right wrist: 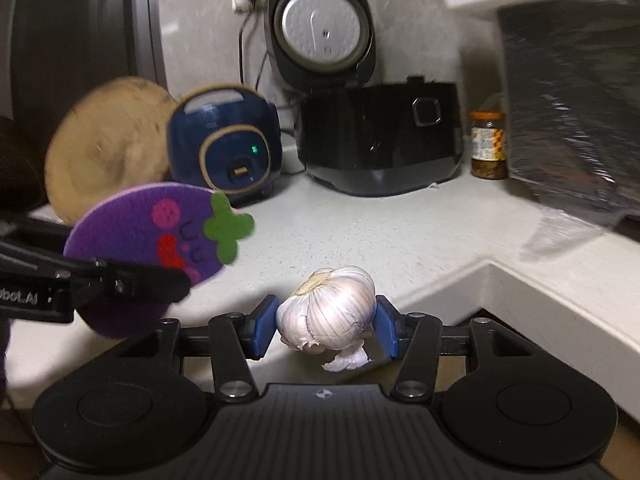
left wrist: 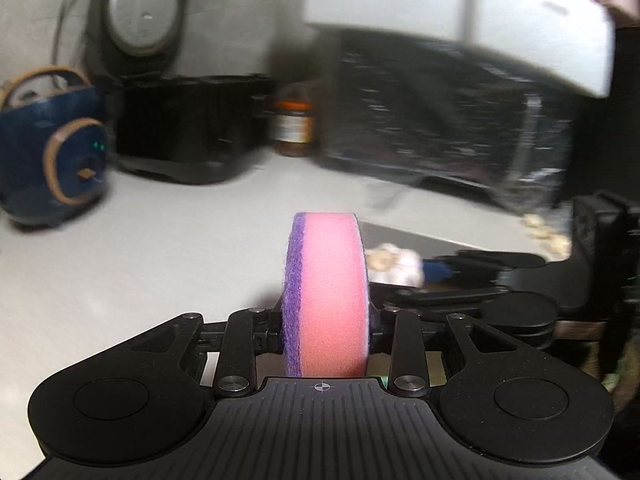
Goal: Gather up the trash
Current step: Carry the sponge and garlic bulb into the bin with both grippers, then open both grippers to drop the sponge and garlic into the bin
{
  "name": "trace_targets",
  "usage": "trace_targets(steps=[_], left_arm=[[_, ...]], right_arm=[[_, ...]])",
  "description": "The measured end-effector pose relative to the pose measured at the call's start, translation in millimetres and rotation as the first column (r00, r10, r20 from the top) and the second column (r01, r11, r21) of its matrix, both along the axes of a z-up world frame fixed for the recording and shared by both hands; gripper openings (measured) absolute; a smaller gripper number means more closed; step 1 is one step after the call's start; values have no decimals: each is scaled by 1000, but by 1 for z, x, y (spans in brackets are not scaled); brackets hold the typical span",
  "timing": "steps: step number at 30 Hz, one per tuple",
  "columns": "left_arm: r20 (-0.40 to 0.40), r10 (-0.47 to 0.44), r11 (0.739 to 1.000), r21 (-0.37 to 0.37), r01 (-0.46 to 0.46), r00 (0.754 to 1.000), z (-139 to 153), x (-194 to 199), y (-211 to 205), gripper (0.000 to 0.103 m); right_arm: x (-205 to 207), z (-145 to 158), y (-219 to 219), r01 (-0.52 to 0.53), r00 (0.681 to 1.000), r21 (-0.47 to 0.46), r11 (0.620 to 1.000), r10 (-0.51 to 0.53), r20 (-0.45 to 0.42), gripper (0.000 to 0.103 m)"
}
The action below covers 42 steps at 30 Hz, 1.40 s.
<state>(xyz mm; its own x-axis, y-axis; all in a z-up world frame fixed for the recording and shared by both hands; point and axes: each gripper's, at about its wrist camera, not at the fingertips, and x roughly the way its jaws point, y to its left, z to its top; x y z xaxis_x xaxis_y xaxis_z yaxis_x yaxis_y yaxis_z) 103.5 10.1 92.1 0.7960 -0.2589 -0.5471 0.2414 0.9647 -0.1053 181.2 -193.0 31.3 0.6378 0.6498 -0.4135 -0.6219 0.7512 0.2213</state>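
Hiding left tool's pads: sponge (blurred bkgd)

Each view is taken from behind its own claw, angled down over the countertop; the black rice cooker beyond the fingers is shared.

On the counter, the small cooker stands left of the open rice cooker, a jar to its right. Nearer, a garlic bulb sits at the counter's edge, the sponge to its left.
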Motion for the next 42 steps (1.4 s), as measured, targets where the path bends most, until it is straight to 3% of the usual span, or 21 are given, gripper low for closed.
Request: trace_targets(steps=[3,6,8,10,14,16,19,21,23,26,30,33,37,42], left_arm=[[-39,-70,993,-93,66,997,-27,-16,-21,36],[-153,-129,974,-203,97,980,-82,-12,-34,36],[-267,-151,963,-259,80,952,-133,2,-42,36],[-401,-180,952,-302,56,898,-193,19,-51,36],[-595,-180,956,-294,-4,783,-298,43,-68,36],[-630,-155,965,-260,-19,761,-336,49,-74,36],[-638,-148,980,-199,24,755,-374,63,-86,35],[-661,-143,983,-179,31,737,-393,72,-93,35],[-669,-122,989,-146,32,733,-405,73,-94,35],[-650,-119,990,-137,39,751,-408,71,-91,35],[-673,-132,989,-134,56,728,-415,76,-95,35],[-648,-166,984,-58,170,743,-417,74,-109,35],[-629,-269,958,-100,267,730,-416,71,-113,36],[-589,-314,937,-64,344,745,-411,66,-115,36]], right_arm=[[-25,-14,-34,66,998,-7,998,-66,13,51],[-43,-44,-65,162,987,-64,985,-162,2,51],[-51,-68,-80,220,975,-119,968,-223,-16,51],[-56,-96,-93,262,960,-167,950,-275,-58,51],[-60,-146,-116,314,909,-212,925,-358,-212,51],[-63,-165,-125,335,883,-216,917,-385,-267,51],[-68,-190,-132,361,850,-228,904,-419,-318,51],[-70,-203,-133,373,830,-229,899,-434,-350,51],[-71,-213,-130,374,818,-241,896,-441,-369,51],[-82,-222,-123,349,831,-263,900,-427,-356,51],[-80,-234,-118,324,825,-271,906,-411,-387,51],[-77,-249,-117,321,803,-278,905,-416,-427,51],[-64,-260,-114,300,786,-248,921,-386,-484,51],[-27,-280,-106,247,742,-156,956,-291,-604,51]])
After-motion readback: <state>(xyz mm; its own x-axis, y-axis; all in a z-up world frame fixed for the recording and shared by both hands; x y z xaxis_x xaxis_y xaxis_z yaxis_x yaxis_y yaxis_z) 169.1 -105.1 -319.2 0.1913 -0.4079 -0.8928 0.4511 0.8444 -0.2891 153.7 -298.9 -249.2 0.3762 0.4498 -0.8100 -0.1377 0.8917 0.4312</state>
